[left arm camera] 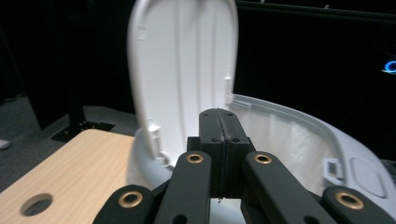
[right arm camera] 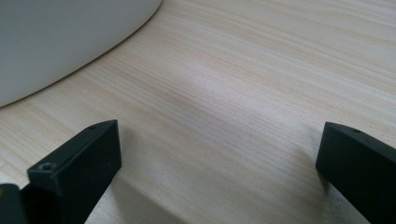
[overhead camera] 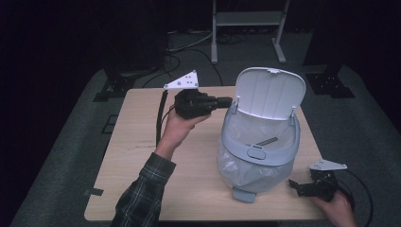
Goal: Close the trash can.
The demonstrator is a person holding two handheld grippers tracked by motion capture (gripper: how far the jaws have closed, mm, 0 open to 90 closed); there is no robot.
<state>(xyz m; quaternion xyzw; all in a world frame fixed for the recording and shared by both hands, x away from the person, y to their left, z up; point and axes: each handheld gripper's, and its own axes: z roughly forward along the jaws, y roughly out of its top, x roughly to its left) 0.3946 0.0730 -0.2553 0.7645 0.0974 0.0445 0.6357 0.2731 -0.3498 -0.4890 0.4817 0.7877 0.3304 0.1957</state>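
A grey pedal bin stands on the wooden table, its white lid raised upright and a clear liner inside. My left gripper is held level beside the bin's left rim, just left of the lid hinge, pointing right. Its jaws are pressed together with nothing between them, as the left gripper view shows in front of the lid and the bin's rim. My right gripper rests low at the table's right front edge, right of the bin. Its fingers stand wide apart over bare wood.
The bin's foot pedal juts toward the front edge. A cable hole is cut in the tabletop. Behind the table stand a white metal frame and dark stands on grey carpet. A cable trails from the left gripper.
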